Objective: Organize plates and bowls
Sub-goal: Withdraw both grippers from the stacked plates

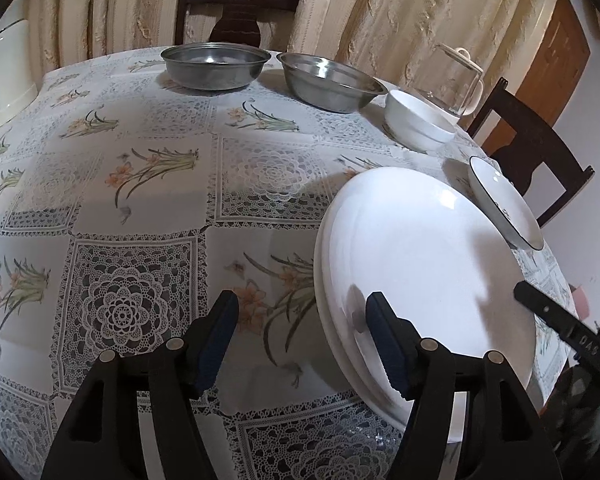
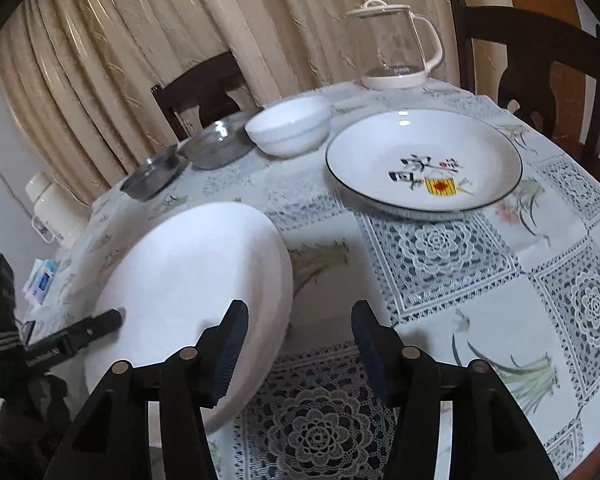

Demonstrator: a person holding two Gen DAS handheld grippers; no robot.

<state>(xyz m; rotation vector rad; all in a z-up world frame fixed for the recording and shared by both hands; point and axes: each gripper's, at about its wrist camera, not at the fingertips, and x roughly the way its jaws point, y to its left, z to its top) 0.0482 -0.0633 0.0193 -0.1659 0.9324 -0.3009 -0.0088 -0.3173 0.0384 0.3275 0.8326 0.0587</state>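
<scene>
A stack of plain white round plates (image 1: 420,264) lies on the lace-patterned tablecloth (image 1: 140,208), lower right of frame. The left gripper (image 1: 302,320) stands released astride its near rim; the right gripper (image 2: 300,332), also released, straddles the opposite edge.

The stack of white plates (image 1: 420,264) near the bench's front edge is partly covered in the left wrist view by the left tool's right finger (image 1: 388,344), so its near rim is hidden; how many plates it holds cannot be told. In the right wrist view the right tool's left finger (image 2: 228,356) covers the stack's lower edge. The white jug (image 1: 4,80) at the bench's left edge is cut off by the picture's edge. A small packet (image 2: 42,280) past the bench's left edge is too small to read. The plate with the dark rim (image 1: 504,204) shows only edge-on in the left wrist view, its printed picture mostly hidden.
</scene>
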